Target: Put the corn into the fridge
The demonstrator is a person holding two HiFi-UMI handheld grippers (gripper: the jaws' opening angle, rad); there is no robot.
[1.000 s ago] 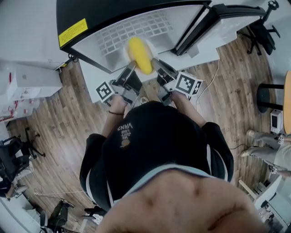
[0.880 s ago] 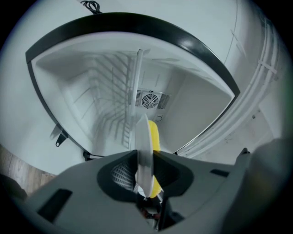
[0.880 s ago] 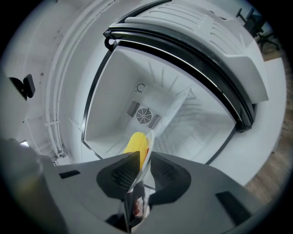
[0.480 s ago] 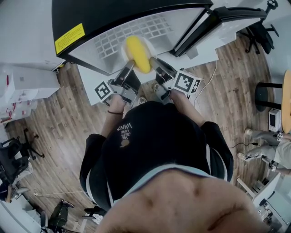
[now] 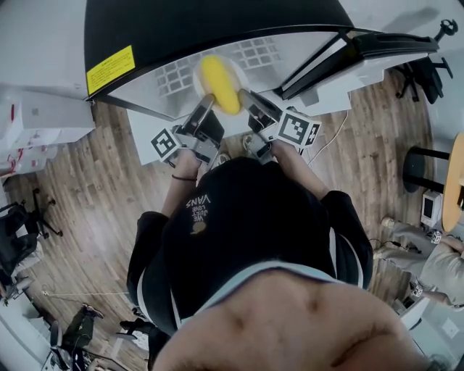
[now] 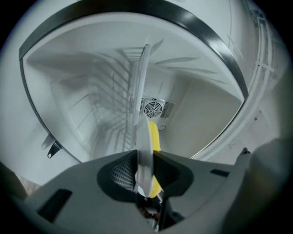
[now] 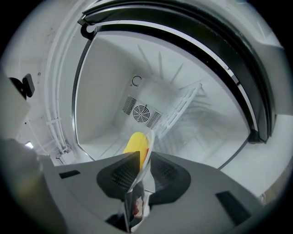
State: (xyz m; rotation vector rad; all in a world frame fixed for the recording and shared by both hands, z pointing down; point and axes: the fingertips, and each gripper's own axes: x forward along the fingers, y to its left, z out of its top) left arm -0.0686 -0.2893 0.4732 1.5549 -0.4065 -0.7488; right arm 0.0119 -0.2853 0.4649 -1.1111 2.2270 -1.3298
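Observation:
A yellow corn cob (image 5: 220,83) lies on a small white plate (image 5: 198,84) held at the mouth of the open fridge (image 5: 181,22). My left gripper (image 5: 206,110) is shut on the plate's left rim and my right gripper (image 5: 247,103) is shut on its right rim. In the left gripper view the plate (image 6: 142,114) stands edge-on between the jaws of the left gripper (image 6: 144,157), with the corn (image 6: 154,136) just right of it. The right gripper view shows the right gripper (image 7: 139,157) clamping the plate rim (image 7: 149,145), and the corn (image 7: 136,144) to its left.
The fridge's white inside holds a wire shelf (image 6: 112,105) and a round fan vent (image 7: 141,112) on the back wall. Its door (image 5: 377,43) stands open at the right. Office chairs (image 5: 18,246), white boxes (image 5: 43,119) and a seated person (image 5: 442,253) surround me on the wooden floor.
Both grippers have carried the plate with the corn a little forward, further under the fridge's black top edge. The grip on the plate has not changed.

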